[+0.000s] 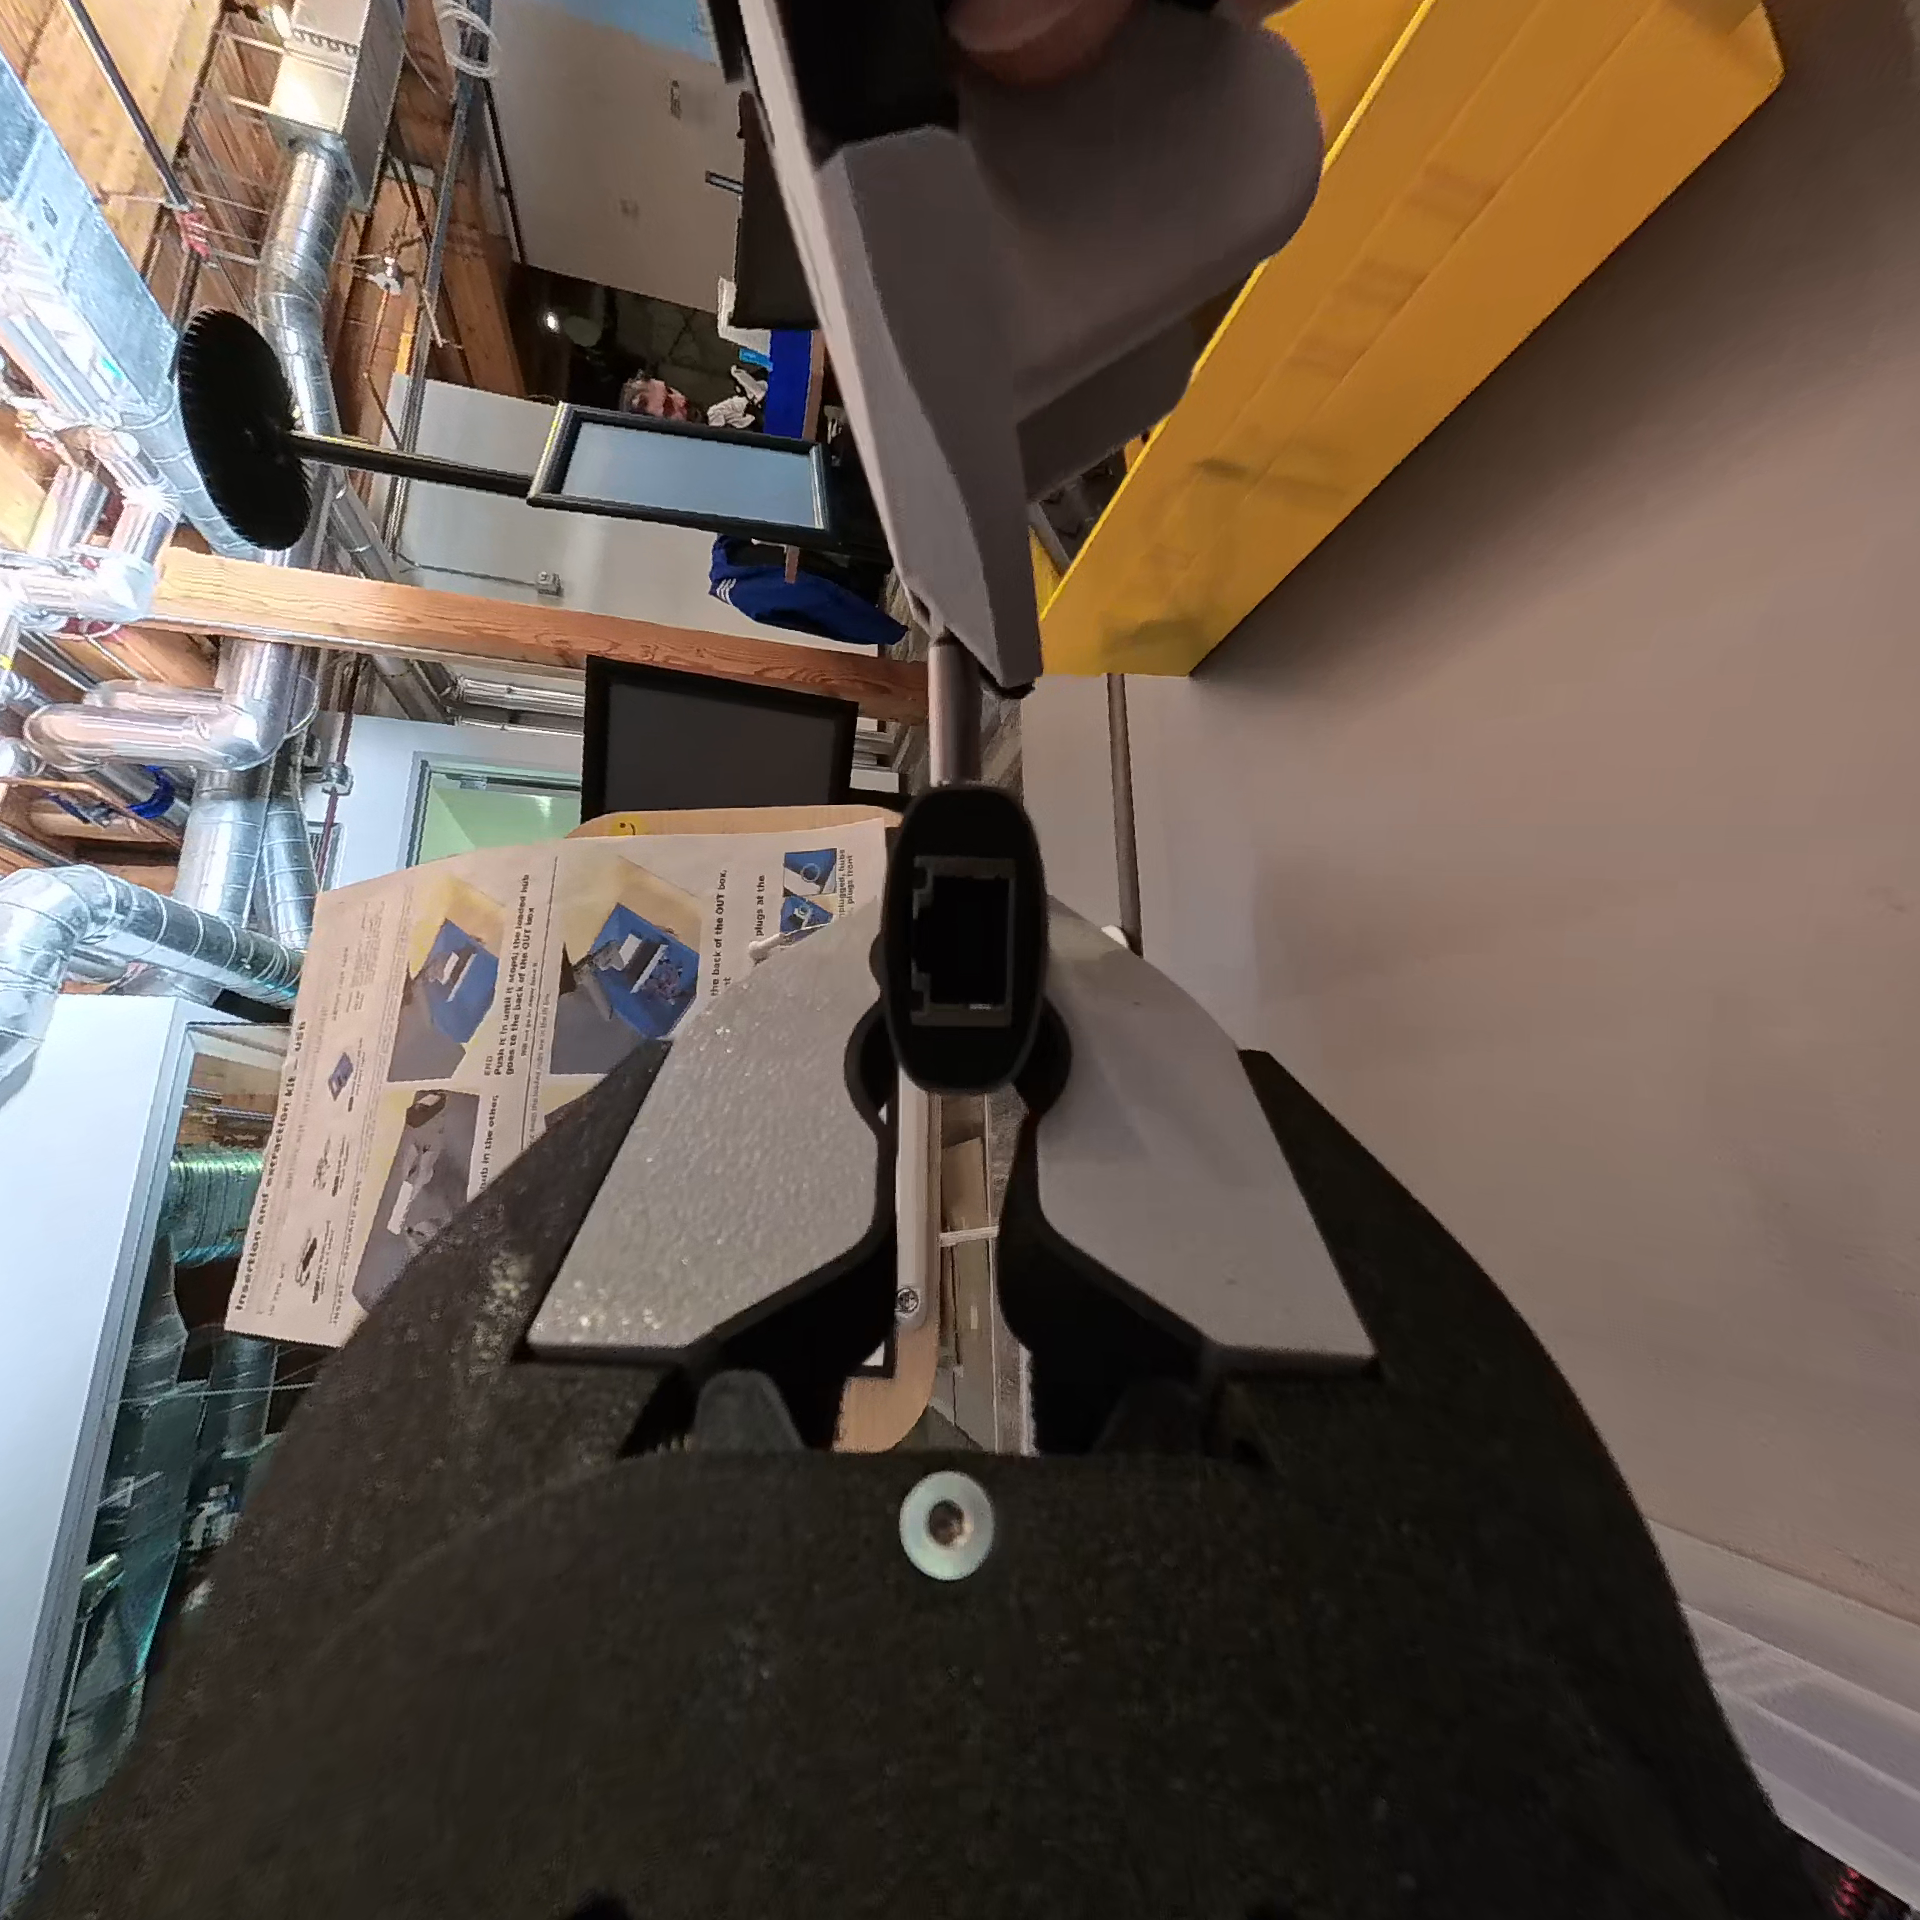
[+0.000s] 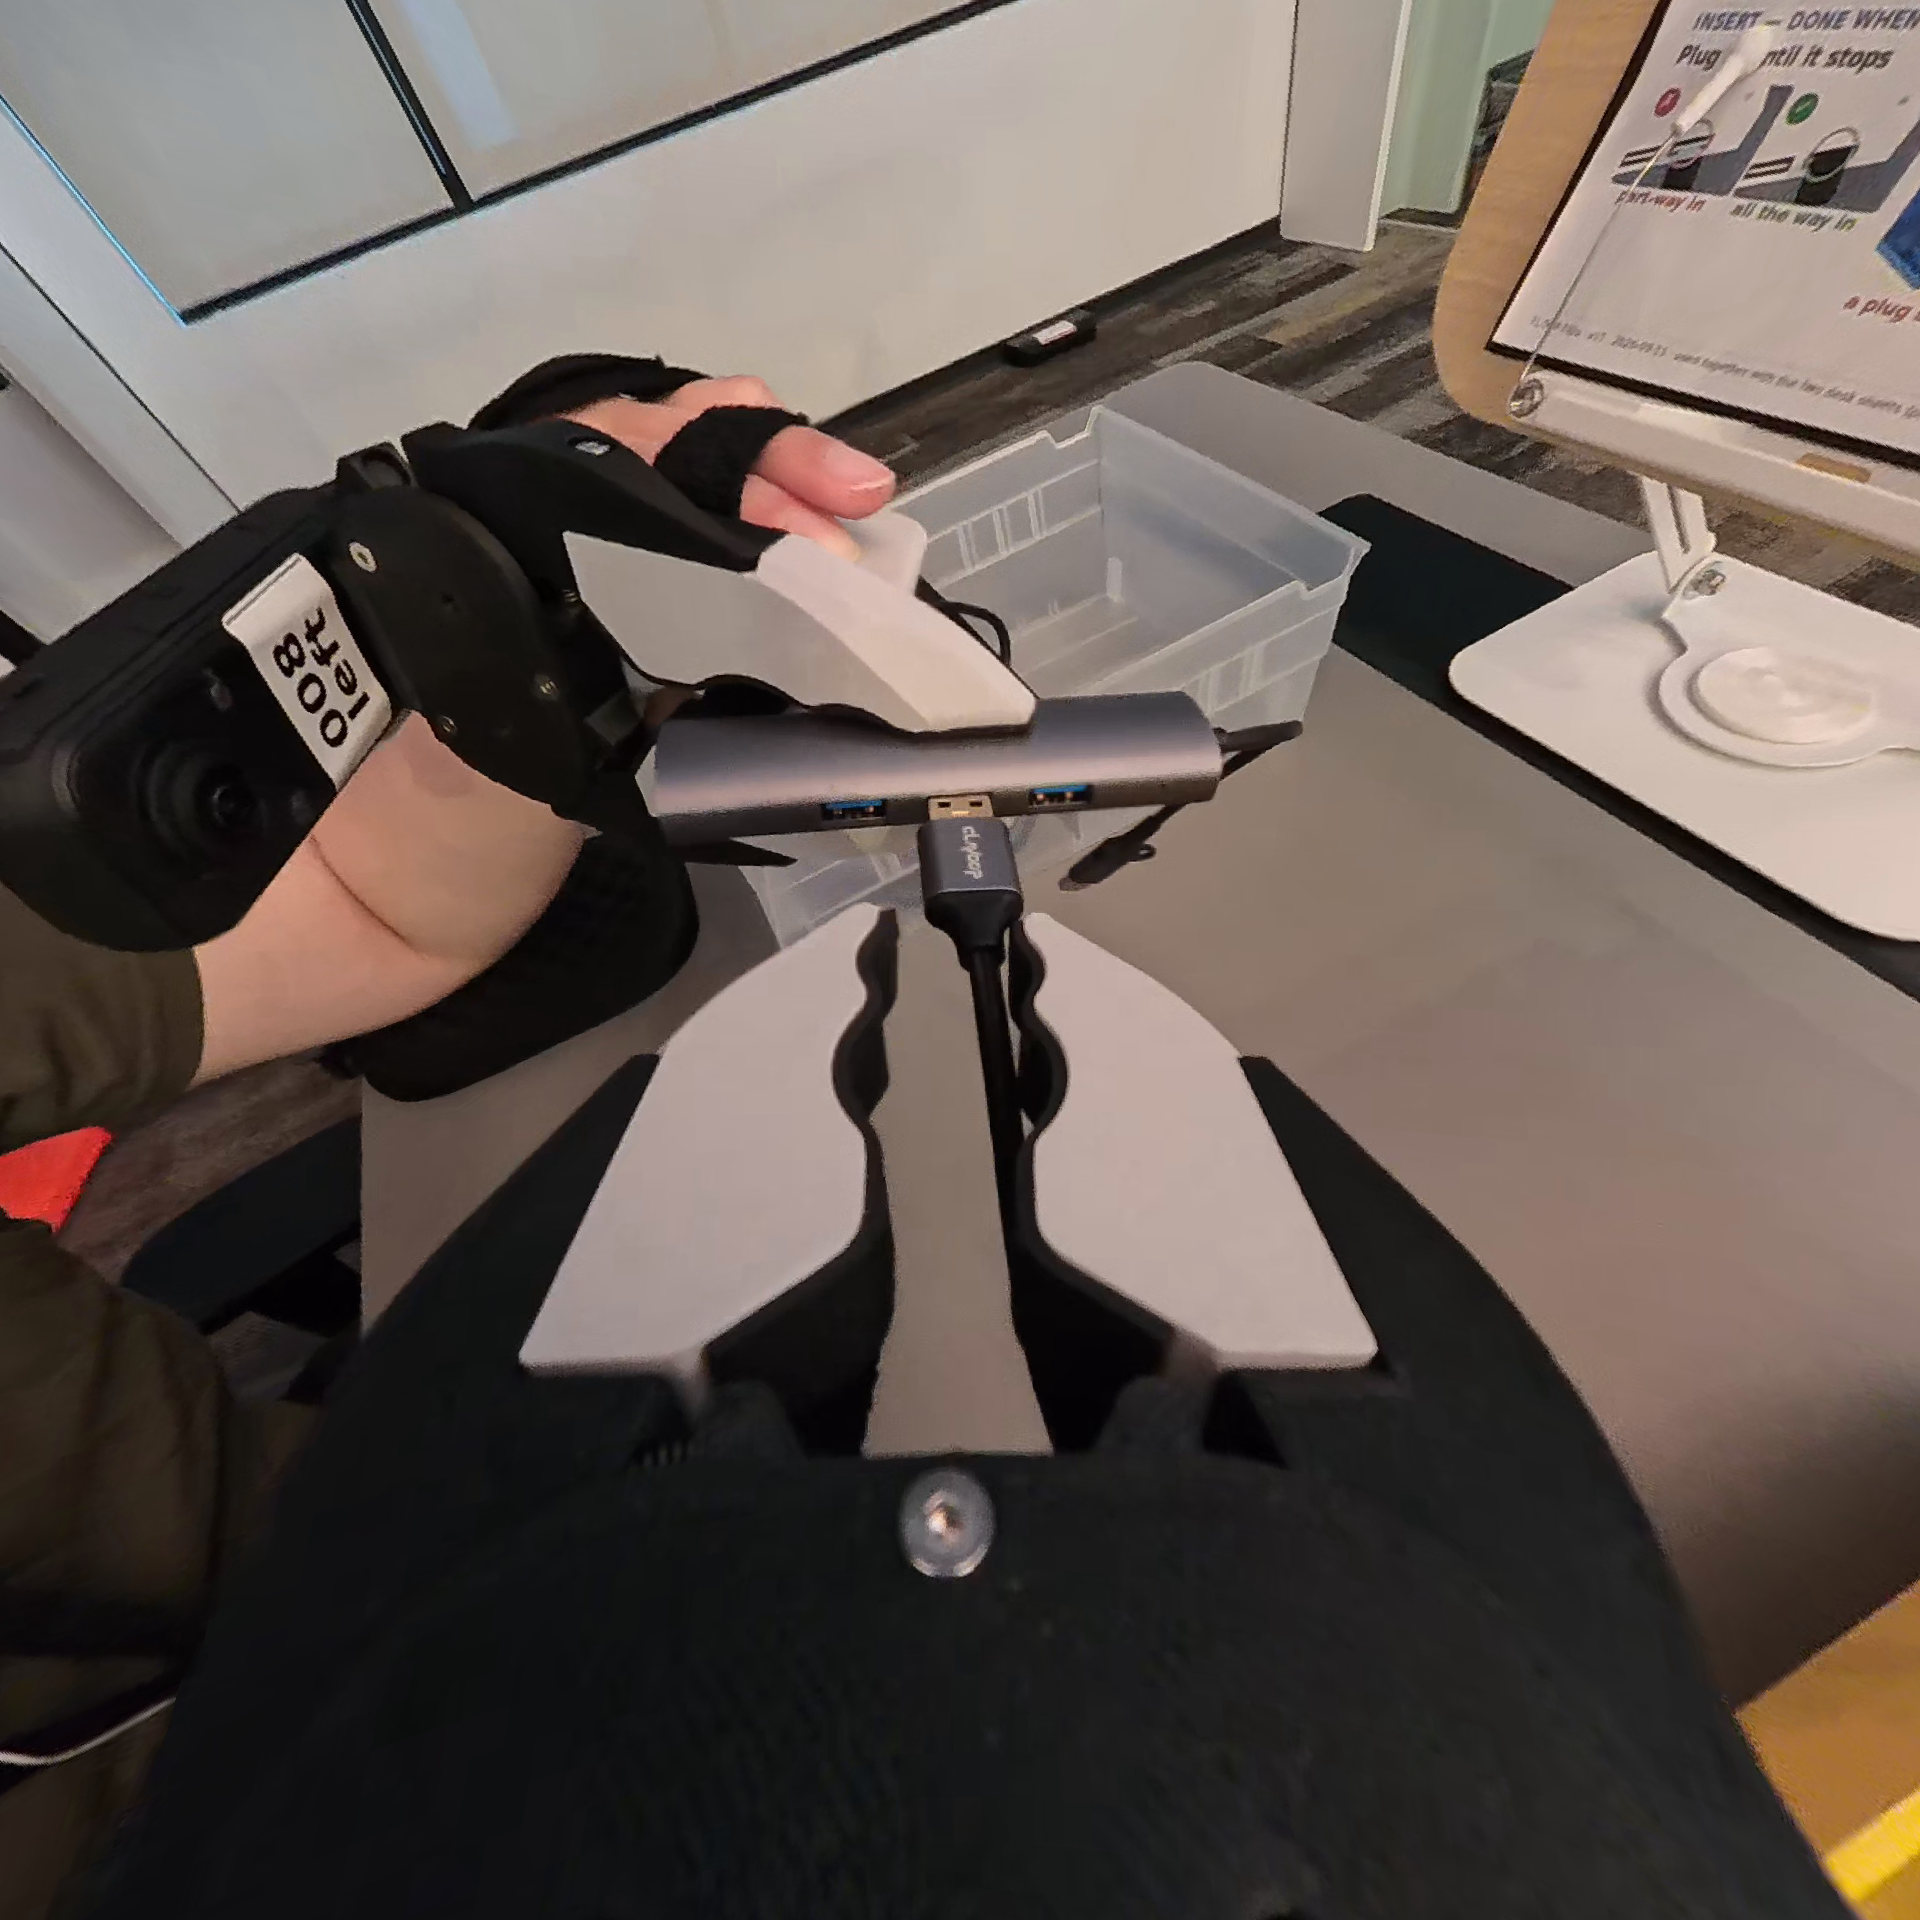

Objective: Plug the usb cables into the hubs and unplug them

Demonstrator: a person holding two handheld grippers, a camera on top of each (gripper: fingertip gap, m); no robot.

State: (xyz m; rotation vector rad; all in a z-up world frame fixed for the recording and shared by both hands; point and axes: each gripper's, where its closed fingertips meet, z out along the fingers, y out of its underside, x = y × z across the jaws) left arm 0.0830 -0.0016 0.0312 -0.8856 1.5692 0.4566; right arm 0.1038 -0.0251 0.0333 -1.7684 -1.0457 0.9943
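right wrist view, item one: right gripper (image 2: 951, 925), grey fingers (image 2: 727, 1164) closed in on a black usb cable (image 2: 995, 1070) that runs up between them; the grey braided plug (image 2: 964, 862) juts past the tips. its gold metal tongue meets the middle port of the hub (image 2: 935, 769) but much of the metal shows, so judged part-way in, not seated.

item two: hub, slim grey bar, held level in the air across this view by the left gripper (image 2: 904, 717), clenched on it from above and below. two blue ports stand empty either side of the plug.

item three: left wrist view, left gripper (image 1: 961, 1049) looking down the hub's dark end face (image 1: 961, 951), pads pressed on both flanks.

item four: clear plastic bin (image 2: 1195, 582) behind the hub, on the dark table (image 2: 1507, 1091); nothing visible inside it. instruction sheet on a white stand (image 2: 1714, 727) at right. yellow box (image 1: 1403, 364) in the left view.

status: one insertion underway; final push, further ports and all unplugging appear outstanding.
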